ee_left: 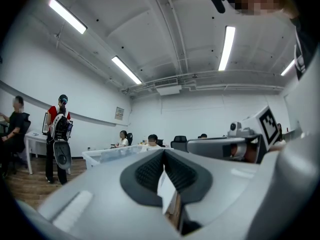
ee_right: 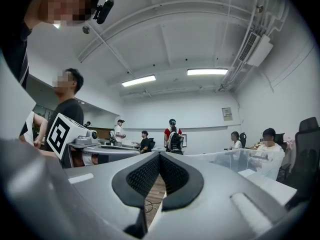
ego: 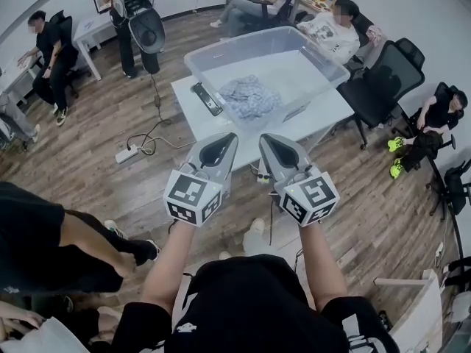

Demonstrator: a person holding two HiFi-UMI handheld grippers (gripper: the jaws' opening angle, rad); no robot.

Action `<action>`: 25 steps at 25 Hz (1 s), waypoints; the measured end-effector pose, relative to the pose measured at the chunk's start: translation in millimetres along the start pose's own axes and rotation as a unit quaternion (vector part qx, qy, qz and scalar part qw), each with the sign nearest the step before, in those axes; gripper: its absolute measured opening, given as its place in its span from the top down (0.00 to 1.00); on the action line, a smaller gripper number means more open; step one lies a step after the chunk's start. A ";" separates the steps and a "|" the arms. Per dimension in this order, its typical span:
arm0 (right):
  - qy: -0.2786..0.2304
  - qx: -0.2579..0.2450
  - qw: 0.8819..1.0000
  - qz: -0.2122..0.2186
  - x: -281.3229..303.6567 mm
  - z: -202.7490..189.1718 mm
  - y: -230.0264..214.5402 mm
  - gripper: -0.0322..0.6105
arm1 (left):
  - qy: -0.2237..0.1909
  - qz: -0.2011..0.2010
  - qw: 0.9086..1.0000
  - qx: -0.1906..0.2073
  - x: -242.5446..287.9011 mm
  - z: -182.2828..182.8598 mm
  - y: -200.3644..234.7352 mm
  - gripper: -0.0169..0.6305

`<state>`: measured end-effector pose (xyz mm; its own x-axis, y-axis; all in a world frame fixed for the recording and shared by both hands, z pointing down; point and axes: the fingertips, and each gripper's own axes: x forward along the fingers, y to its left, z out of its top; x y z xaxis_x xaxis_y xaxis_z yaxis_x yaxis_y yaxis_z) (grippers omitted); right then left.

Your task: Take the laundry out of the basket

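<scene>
Office floor of wood planks (ego: 88,145) filled the head view, seen steeply from above. At far left a person in black (ego: 50,54) sat by a white desk (ego: 92,28). Beside it another person (ego: 136,20) stood with a round dark pack on the back. A power strip (ego: 126,154) lay on the floor with a looped cable (ego: 151,142) beside it.

At centre stood a white table (ego: 324,116). On its left part lay a slim black device (ego: 207,98), just beside a clear basket (ego: 221,52) that took up most of the tabletop. The laundry (ego: 249,96), a crumpled blue-grey cloth, lay on the floor of the basket toward its left end, touched by neither tool.

Nearer the viewer, bare forearms (ego: 173,259) held both tools side by side, apart from the basket, tips aimed at the table. The left gripper (ego: 232,135) was clenched, its dark ribbed pads (ee_left: 147,173) meeting at the tips with nothing between them. Its own view looked across the room, with the basket's rim low behind the jaws. The right gripper (ego: 263,137) was likewise clenched and held nothing, its pads meeting at the tips. Each carried a marker cube (ego: 193,195) at its rear.

Right of the table, a person in a white shirt (ego: 331,31) sat close behind the basket. A black chair (ego: 386,72) stood near the table's corner, and a person in yellow shoes (ego: 430,123) sat at far right.
</scene>
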<state>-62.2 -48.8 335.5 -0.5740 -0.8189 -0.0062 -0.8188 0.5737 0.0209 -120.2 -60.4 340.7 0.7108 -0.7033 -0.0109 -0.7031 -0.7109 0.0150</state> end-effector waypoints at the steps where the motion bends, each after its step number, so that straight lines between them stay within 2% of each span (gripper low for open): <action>1: 0.000 0.000 1.000 0.001 2.0 0.2 -2.7 0.95 | 0.000 0.001 1.000 -0.001 2.2 -0.3 1.6 0.96; 10: -0.001 0.006 1.000 0.015 29.3 -6.1 -29.5 0.95 | 0.005 0.013 1.000 -0.004 34.7 -7.6 20.2 0.96; 25: -0.006 0.018 0.999 0.039 78.4 -5.3 -106.5 0.95 | 0.024 0.026 0.999 -0.002 122.3 -13.6 47.9 0.96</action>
<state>-19.9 -174.3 338.0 -0.6355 -0.7719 -0.0171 -0.7718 0.6357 -0.0148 -66.7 -180.4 353.7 0.6737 -0.7380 0.0371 -0.7389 -0.6736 0.0178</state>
